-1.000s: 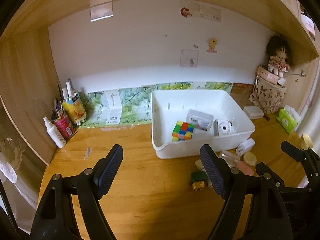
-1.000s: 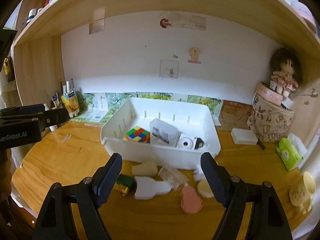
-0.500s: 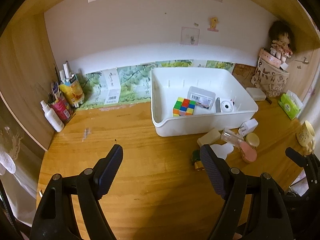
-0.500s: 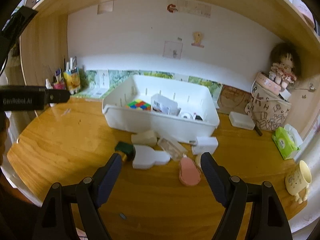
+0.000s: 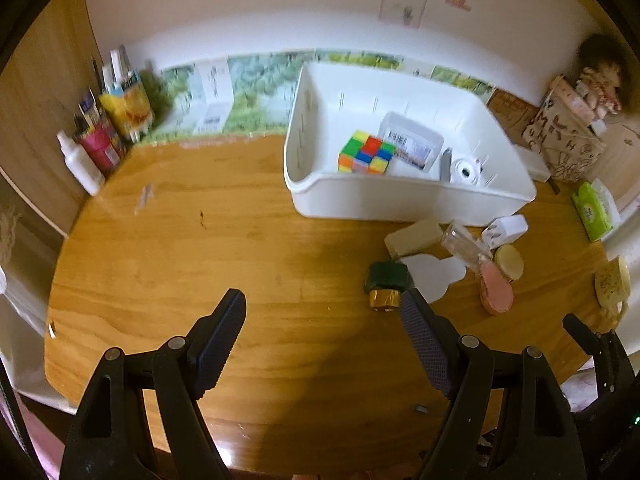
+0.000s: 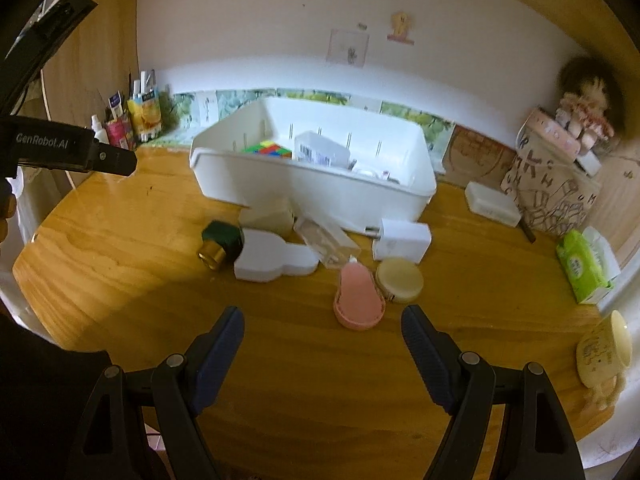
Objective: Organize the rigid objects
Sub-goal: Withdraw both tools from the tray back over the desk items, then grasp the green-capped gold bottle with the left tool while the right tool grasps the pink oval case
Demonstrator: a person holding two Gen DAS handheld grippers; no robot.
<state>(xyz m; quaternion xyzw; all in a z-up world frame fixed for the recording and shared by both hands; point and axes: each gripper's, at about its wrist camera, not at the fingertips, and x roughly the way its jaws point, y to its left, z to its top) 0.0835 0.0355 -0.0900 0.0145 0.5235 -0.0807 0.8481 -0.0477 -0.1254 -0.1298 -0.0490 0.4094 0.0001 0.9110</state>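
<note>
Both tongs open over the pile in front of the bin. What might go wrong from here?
1. The pieces lie packed together: closing on the pink case may nudge the round tin beside it.
2. The clear vial leans across the white block; lifting either could roll the other.
3. The green bottle sits at the left tongs' right finger, so a bump may roll it.

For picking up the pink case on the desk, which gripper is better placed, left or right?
Probably the right gripper. Its open jaws point almost straight at the pink case, which lies just ahead. For the left gripper, also open, the case lies off to its right.
</note>
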